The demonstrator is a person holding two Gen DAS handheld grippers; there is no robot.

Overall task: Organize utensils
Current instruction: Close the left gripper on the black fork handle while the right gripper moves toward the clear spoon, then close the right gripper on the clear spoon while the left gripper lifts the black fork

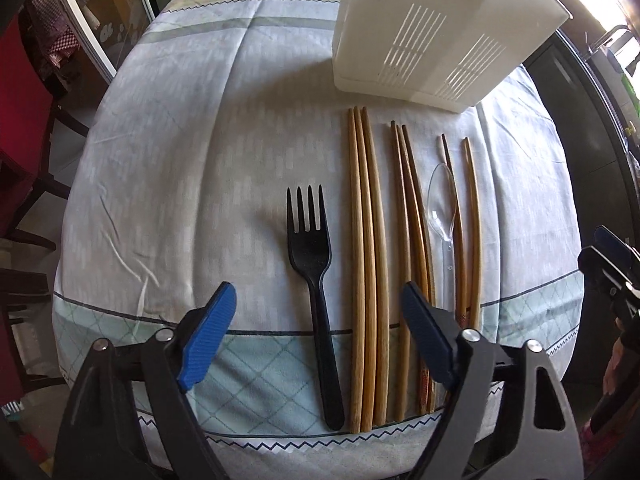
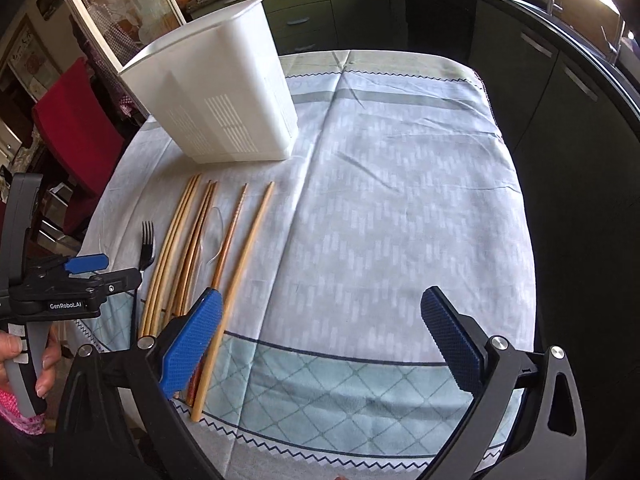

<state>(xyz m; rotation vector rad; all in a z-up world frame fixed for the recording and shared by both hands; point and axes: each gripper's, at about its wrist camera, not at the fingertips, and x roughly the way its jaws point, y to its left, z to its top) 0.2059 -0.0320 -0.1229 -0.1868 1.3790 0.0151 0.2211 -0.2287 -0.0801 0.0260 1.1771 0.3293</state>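
Note:
A black plastic fork (image 1: 316, 280) lies on the tablecloth, tines pointing away. To its right lie several wooden chopsticks (image 1: 366, 272) in groups, with a clear plastic spoon (image 1: 442, 208) among them. A white slotted utensil holder (image 1: 432, 36) stands beyond them. My left gripper (image 1: 320, 340) is open and empty above the near table edge, with the fork handle and chopstick ends between its fingers. In the right wrist view the fork (image 2: 147, 248), chopsticks (image 2: 236, 272) and holder (image 2: 224, 100) are at the left. My right gripper (image 2: 320, 344) is open and empty, right of the chopsticks.
The table carries a pale blue patterned cloth (image 2: 400, 200). A red chair (image 2: 80, 128) stands to the left, dark kitchen cabinets (image 2: 560, 100) behind and to the right. The left gripper (image 2: 84, 276) and the hand holding it show at the left of the right wrist view.

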